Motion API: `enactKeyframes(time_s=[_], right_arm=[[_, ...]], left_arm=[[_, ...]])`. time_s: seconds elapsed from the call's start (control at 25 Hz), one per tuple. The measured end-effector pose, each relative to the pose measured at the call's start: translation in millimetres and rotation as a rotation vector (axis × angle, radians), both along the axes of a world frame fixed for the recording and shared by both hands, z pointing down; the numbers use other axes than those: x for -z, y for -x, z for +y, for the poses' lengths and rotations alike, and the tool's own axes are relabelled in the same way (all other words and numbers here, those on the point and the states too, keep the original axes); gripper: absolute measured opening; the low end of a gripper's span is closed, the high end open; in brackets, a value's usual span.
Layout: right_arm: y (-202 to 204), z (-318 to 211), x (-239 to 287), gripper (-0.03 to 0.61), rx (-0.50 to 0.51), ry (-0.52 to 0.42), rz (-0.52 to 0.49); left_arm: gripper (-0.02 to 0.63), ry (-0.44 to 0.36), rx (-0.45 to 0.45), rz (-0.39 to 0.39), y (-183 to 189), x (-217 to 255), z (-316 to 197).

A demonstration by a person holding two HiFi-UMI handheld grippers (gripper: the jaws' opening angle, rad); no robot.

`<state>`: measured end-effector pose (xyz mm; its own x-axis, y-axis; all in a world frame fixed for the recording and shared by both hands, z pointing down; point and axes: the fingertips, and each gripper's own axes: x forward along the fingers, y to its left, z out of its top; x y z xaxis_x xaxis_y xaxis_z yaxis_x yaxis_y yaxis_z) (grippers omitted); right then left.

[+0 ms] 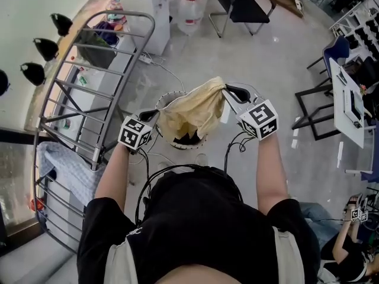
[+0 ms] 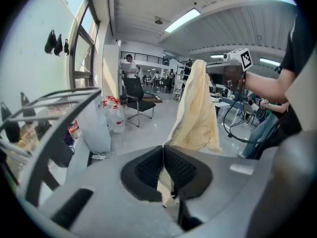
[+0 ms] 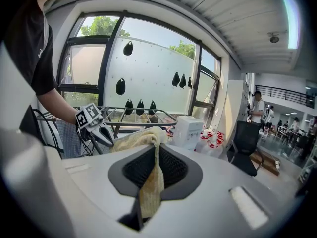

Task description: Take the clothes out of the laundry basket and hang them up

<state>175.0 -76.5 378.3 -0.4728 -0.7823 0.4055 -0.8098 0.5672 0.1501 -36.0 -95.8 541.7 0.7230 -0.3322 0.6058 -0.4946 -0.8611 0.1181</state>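
Now the yellow cloth (image 1: 194, 110) is clamped at both ends, by the left gripper (image 1: 155, 115) and the right gripper (image 1: 227, 90), above the laundry basket (image 1: 196, 145). Labels on the bottles (image 1: 190, 7) are too small to be read.

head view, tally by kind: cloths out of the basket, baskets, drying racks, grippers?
Cloths out of the basket: 2 (yellow cloth, gripped by both grippers; blue checked cloth, on the rack)
Laundry basket: 1
Drying rack: 1
Grippers: 2 (left gripper, right gripper)
Total: 6
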Motion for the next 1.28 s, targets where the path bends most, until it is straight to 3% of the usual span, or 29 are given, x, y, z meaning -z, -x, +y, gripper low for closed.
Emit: enactKeyframes(time_s=[0.12, 0.28, 0.44, 0.68, 0.88, 1.0, 1.28], right_arm=[[-5.9, -8.8, -5.0, 0.043, -0.011, 0.002, 0.074], [-3.7, -19.1, -8.9, 0.043, 0.012, -0.003, 0.167], [-1.0, -40.2, -4.9, 0.043, 0.028, -0.023, 0.193], [-0.2, -66.6, 18.8, 0.044, 0.045, -0.090, 0.203], [14.1, -76.5, 41.0, 0.044, 0.113, -0.147, 0.173], [18.9, -81.8, 50.8, 0.044, 0.158, -0.178, 0.195], [69.8, -117.6, 91.3, 0.044, 0.353, -0.287, 0.254]], left_arm=[[0.014, -0.100, 0.048, -0.041, 14.7, 35.4, -20.5], [0.014, -0.222, 0.116, 0.003, 26.1, 101.8, -40.7], [0.014, -0.376, 0.164, -0.019, 40.4, 166.0, -49.8], [0.014, -0.563, 0.283, 0.020, 65.6, 258.2, -50.5], [0.014, -0.618, 0.353, 0.037, 81.6, 293.0, -30.9], [0.014, -0.648, 0.373, -0.004, 87.3, 301.2, -16.8], [0.014, -0.693, 0.521, -0.108, 134.5, 320.0, 1.3]])
